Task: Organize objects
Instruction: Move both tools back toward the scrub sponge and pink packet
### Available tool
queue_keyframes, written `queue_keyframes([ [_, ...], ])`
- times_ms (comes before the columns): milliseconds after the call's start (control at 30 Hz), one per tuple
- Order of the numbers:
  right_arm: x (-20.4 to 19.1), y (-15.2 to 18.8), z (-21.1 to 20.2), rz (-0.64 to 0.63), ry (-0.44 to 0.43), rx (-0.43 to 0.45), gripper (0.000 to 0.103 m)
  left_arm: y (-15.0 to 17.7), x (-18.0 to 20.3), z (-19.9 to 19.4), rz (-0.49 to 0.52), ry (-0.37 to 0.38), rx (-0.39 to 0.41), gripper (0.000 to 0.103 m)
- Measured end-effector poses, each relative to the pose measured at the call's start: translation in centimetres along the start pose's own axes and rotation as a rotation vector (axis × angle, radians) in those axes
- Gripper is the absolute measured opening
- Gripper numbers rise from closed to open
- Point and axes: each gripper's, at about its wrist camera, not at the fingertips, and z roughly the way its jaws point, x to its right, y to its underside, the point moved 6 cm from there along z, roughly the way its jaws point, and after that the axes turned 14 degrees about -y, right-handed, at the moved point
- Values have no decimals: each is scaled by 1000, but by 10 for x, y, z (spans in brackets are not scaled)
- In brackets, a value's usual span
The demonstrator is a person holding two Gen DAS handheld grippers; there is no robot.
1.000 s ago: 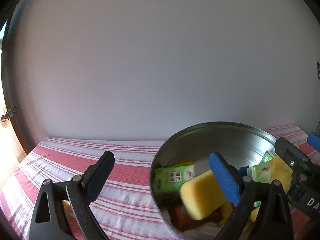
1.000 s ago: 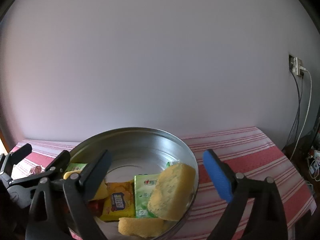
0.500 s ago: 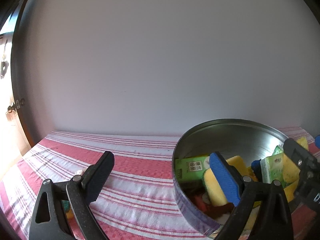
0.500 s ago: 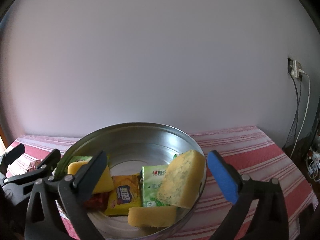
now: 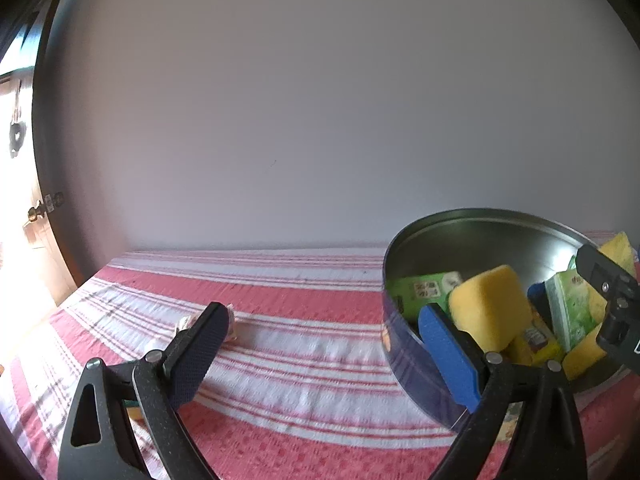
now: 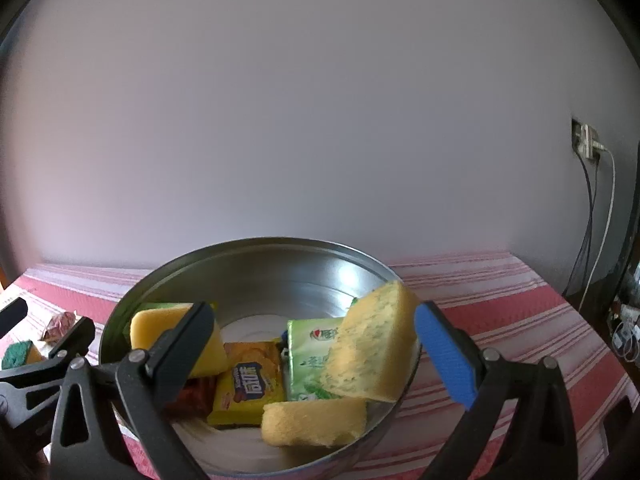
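Red-and-white striped tablecloth (image 5: 304, 344) over a table, plain pale wall (image 5: 320, 120) behind; door w/ hinge at far left in the left view, wall socket w/ cables (image 6: 586, 142) at far right in the right view.

Nearest: left gripper (image 5: 324, 348), jaws wide apart, nothing between them, hovering over bare cloth just left of the tin. Right gripper (image 6: 316, 344), jaws also apart, empty, poised over the round metal tin (image 6: 256, 256).

In the tin, front to back: pale sponge lying flat (image 6: 314, 420) at the near rim; speckled yellow sponge (image 6: 372, 344) tilted up against the right wall; yellow snack packet (image 6: 250, 384) in the middle, blue label w/ Chinese characters, not legible to me; green-white pack (image 6: 308, 356) w/ a red heart logo and Chinese text, also not readable; red wrapper partly hidden under the right gripper's left finger; yellow sponge (image 6: 168, 328) at the left w/ a green pack behind it.

Still outside the tin: green-topped scrub sponge (image 6: 20, 354) and a reddish wrapped candy (image 6: 58, 324) on the cloth to the left, near the left gripper. In the left view a small pale wrapped item (image 5: 232, 326) peeks out behind the left finger; can't tell if it's that same candy.

Progress, as I judge it: most items are in the tin. Left to do: those 2, maybe 3, loose bits. Left gripper looks best placed for them.
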Motion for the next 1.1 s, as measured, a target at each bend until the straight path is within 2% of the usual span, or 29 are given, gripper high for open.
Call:
queue_keyframes([
  [900,-43,13,-23,-26,-31,12,102,19,-43,-10,-33,-31,-38,98],
  [1100,-55,14,-28,-18,-48,16,102,25,-60,-3,-41,-68,-70,98],
])
